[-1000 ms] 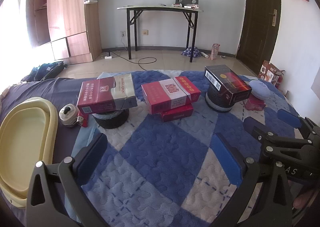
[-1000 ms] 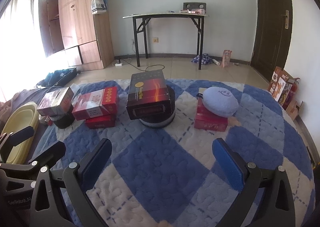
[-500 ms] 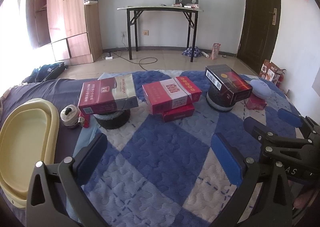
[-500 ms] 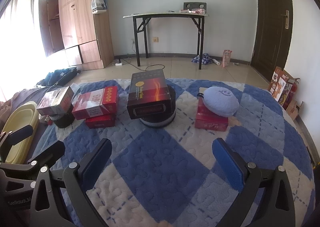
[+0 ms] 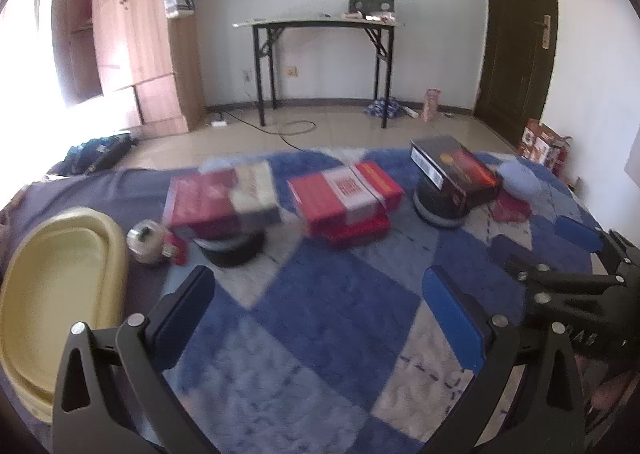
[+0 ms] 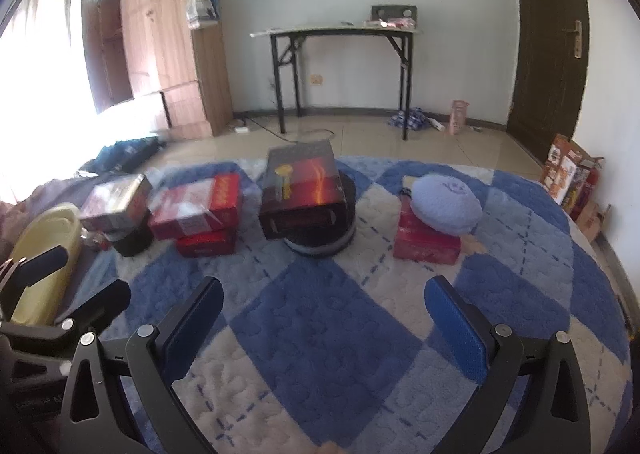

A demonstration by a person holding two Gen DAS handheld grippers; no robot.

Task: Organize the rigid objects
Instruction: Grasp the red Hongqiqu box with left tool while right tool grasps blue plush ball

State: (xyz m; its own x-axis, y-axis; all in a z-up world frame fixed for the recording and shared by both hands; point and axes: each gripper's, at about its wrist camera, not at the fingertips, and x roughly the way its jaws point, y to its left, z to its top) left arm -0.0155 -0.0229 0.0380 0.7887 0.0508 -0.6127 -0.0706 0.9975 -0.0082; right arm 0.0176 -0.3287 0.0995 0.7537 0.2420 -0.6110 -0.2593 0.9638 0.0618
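Black left gripper (image 5: pixel 316 308), right gripper (image 6: pixel 324 318): blue pads, silver screws

Quilted cloth rug (image 6: pixel 320 334) — glossy wrapped cartons (image 6: pixel 196 205), smooth plastic tub (image 5: pixel 52 294).

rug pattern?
Blue and white diamond check, quilted rug; clearest in the right wrist view.

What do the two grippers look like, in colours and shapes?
Both look alike. The left gripper has a black frame with triangular cut-outs, silver rivets and long flat fingers covered in blue pads. The right gripper is the same build. White lettering on each body is too blurred to read. No cables or sleeves show.
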